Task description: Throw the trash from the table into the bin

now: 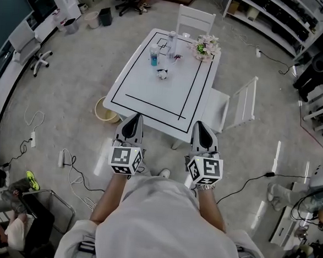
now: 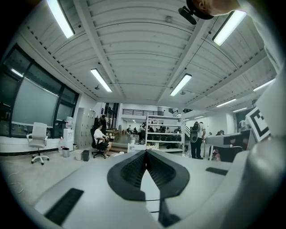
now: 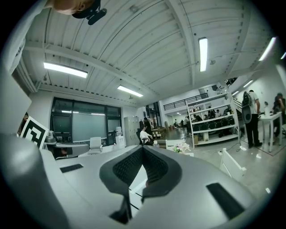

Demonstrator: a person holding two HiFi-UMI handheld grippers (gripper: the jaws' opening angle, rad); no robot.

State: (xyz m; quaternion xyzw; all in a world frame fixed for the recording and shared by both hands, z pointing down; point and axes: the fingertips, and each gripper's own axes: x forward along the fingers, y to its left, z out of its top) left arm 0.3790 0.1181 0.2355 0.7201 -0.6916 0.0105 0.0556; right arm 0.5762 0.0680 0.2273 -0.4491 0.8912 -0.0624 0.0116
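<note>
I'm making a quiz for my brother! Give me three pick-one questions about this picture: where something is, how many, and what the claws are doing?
1. Where is the cream tub? A. on the floor by the table's corner B. on the table C. on a chair
2. How many white chairs stand at the table? A. one B. two C. four
3. How are the left claw and right claw? A. wide open B. shut and empty C. holding bottles
Answers: 1 A, it sits on the floor there. 2 B, one at the far side, one at the right. 3 B, each one's jaws meet with nothing between.
</note>
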